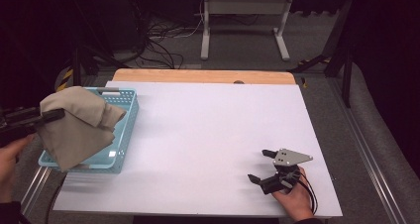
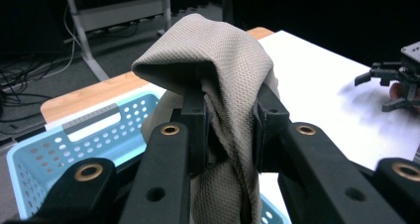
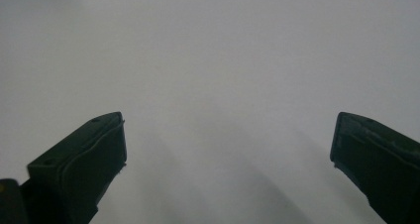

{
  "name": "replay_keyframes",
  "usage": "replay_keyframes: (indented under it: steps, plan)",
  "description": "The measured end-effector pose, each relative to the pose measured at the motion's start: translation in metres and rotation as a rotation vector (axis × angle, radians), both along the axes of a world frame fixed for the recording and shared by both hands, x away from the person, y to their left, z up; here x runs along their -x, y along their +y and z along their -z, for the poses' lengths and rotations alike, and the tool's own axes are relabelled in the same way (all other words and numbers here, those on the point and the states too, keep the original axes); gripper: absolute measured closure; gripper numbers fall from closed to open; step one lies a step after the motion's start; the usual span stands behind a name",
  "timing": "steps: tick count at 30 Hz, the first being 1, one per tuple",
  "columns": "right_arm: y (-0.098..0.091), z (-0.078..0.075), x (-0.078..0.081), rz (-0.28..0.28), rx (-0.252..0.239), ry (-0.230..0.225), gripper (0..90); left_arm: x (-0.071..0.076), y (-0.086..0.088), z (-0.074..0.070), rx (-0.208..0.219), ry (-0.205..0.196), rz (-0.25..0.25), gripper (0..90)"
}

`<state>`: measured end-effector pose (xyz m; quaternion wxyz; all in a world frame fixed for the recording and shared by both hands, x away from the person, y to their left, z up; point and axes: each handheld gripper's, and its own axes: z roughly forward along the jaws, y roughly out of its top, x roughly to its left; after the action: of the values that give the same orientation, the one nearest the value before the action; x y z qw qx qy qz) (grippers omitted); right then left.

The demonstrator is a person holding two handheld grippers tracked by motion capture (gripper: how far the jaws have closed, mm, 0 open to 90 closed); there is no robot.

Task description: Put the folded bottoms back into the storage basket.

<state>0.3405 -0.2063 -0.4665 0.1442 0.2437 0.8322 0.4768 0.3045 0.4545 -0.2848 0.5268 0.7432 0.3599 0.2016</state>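
A beige knitted cloth [image 1: 79,122] hangs over the light blue plastic basket [image 1: 126,130] at the table's left edge. My left gripper [image 1: 52,116] comes in from the left and is shut on the cloth. In the left gripper view the cloth [image 2: 223,65] is bunched between the two black pads and droops over them, with the basket [image 2: 94,135] below. My right gripper [image 1: 261,165] rests on the white table top at the front right, held by a hand, jaws wide apart. In the right gripper view nothing lies between its fingers [image 3: 84,159].
The white sheet [image 1: 213,135] covers most of the wooden table, whose bare strip [image 1: 203,76] runs along the far edge. Beyond stand a white table frame [image 1: 242,21] and floor cables. A metal rail [image 1: 366,149] runs along the right side.
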Motion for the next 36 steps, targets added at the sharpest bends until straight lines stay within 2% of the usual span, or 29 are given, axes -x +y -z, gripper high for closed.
replay_keyframes:
  steps: [9,14,17,21,23,32,36]
  plan:
    - [0.0,0.0,0.0,0.002,0.003,-0.001,1.7,-0.002,0.002,0.012,-0.007,0.034,0.022,72.7]
    - [0.0,0.0,-0.001,0.003,0.005,0.001,1.7,-0.006,0.002,0.017,0.01,0.051,0.034,72.7]
    - [0.0,0.0,-0.001,0.003,0.005,0.002,1.7,-0.011,-0.001,0.021,0.005,0.068,0.045,72.7]
    - [0.0,0.0,-0.001,0.003,0.006,0.003,1.7,-0.017,-0.003,0.023,-0.01,0.069,0.046,72.5]
    - [0.0,0.0,-0.001,0.003,0.006,0.002,1.7,-0.023,-0.006,0.026,-0.005,0.082,0.049,72.5]
    - [0.0,0.0,-0.001,0.003,0.008,0.004,1.7,-0.042,-0.009,0.036,-0.043,0.127,0.053,72.5]
    - [0.0,0.0,-0.001,0.003,0.008,0.003,1.7,-0.05,-0.008,0.042,-0.044,0.147,0.049,72.4]
